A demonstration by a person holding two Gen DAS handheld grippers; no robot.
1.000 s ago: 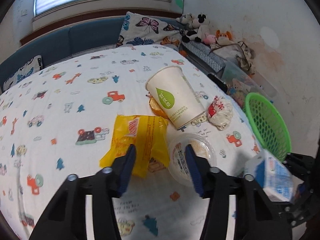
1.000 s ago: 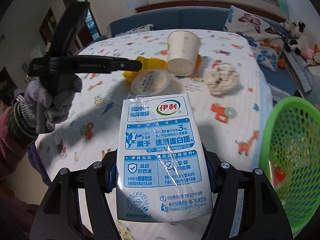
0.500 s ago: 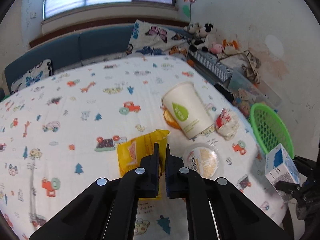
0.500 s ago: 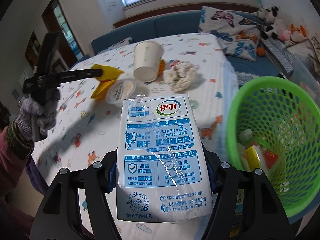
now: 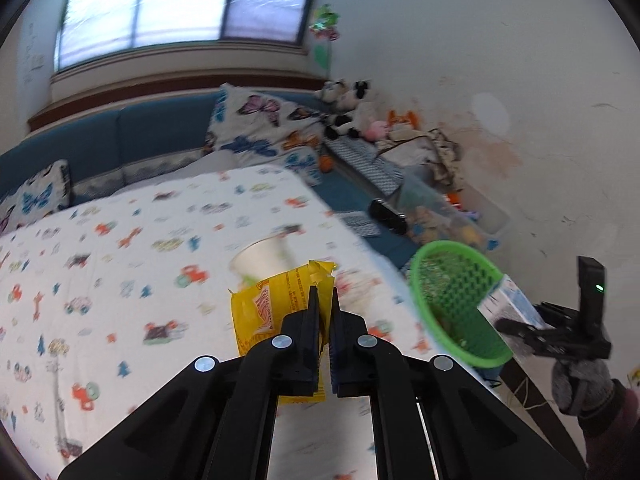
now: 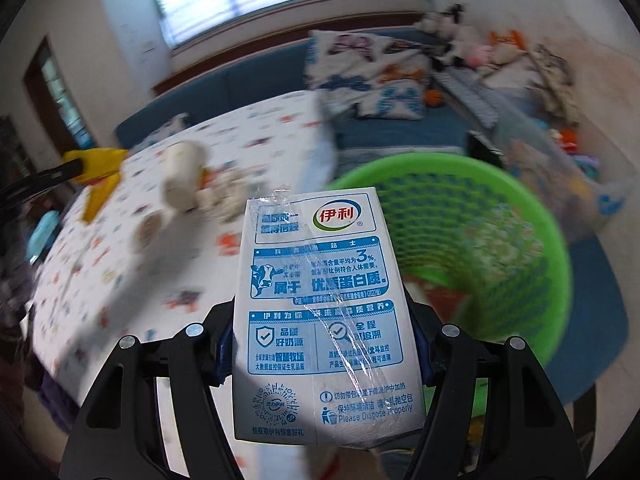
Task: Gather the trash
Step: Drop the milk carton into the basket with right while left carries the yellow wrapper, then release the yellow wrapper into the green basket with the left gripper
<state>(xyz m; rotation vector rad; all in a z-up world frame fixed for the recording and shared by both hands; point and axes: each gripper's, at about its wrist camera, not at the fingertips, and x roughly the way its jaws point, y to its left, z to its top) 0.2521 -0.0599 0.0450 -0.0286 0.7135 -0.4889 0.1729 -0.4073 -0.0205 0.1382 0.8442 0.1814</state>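
The left gripper (image 5: 324,312) has its jaws pressed together on a yellow wrapper (image 5: 276,304), which hangs in the air above the table (image 5: 100,280). The wrapper's torn top edge sticks up past the fingertips. Just behind it on the patterned tablecloth lies a white paper cup (image 5: 260,258) on its side, blurred.

The right gripper (image 6: 324,344) pinches a blue-and-white milk carton (image 6: 320,312) by its two long sides, with the printed face turned to the camera. A strip of clear film runs across that face. The carton is held up off the table, beside the near rim of a green basket (image 6: 560,264), which stands just past the table's edge. In the left wrist view the carton sits at the basket's right side, with the gloved right hand (image 5: 580,384) gripping the handle below it.

On the table past the carton lie a round lid (image 6: 146,230), the paper cup and a crumpled tissue (image 6: 220,194), close together. Inside the basket something red shows through the blur.

Further back a blue sofa (image 5: 120,136) runs under the window, with butterfly cushions (image 5: 260,128) and soft toys (image 5: 352,108) in the corner.
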